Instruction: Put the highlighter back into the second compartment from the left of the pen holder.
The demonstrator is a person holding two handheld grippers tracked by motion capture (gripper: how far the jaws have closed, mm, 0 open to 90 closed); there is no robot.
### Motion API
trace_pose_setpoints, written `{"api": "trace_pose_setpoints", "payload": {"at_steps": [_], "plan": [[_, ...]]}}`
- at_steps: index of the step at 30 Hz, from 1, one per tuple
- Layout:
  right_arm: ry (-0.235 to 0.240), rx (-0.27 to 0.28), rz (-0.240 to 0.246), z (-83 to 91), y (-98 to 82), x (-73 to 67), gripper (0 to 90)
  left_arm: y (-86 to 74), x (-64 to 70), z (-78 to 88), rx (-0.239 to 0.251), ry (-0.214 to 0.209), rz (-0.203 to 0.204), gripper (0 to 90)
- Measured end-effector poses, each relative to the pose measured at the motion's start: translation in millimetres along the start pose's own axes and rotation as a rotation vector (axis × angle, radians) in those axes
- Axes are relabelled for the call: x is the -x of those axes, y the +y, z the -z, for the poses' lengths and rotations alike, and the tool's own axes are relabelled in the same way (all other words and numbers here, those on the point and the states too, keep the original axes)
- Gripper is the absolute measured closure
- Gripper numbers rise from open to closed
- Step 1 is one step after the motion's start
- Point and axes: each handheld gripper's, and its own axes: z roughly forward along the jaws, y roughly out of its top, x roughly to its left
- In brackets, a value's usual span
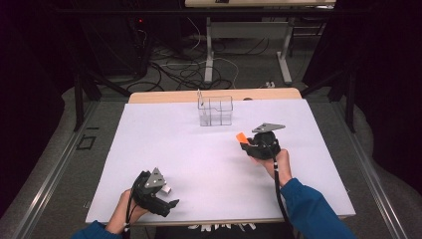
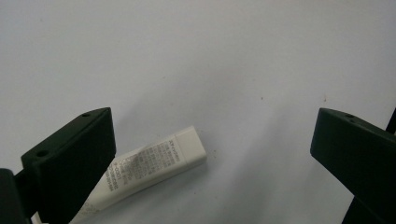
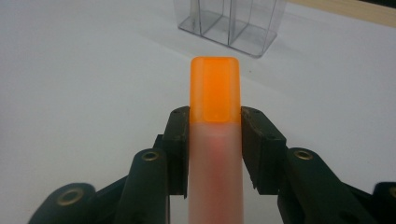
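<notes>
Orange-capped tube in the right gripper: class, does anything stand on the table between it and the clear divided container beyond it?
Nothing visible does. The right gripper holds the orange-capped tube with its cap pointing toward the clear divided container, and only bare white table surface lies between them. The white tube lies near the left gripper, off that path.

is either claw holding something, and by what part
Right claw grips the frosted tube with orange cap by its body, just below the cap. Left claw is open, holding nothing.

White table [image 1: 209, 164] with clear divided box [image 1: 215, 110] (far edge), white tube [image 2: 149, 170].
</notes>
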Motion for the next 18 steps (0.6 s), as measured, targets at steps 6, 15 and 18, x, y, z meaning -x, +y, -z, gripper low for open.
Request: {"api": "trace_pose_setpoints", "payload": {"at_steps": [6, 15, 18], "plan": [[-0.007, 0.035, 0.001, 3.7, 0.4, -3.0, 64.7, -0.5, 0.3, 0.4, 0.02, 0.01, 0.0, 0.2], [-0.016, 0.112, 0.019, 7.6, 4.4, -3.1, 64.8, 0.2, 0.3, 0.2, 0.028, 0.007, 0.006, 0.2], [-0.018, 0.127, 0.032, 9.7, 8.9, -2.3, 64.7, -0.6, 0.5, -0.5, 0.024, -0.001, 0.013, 0.2]]}}
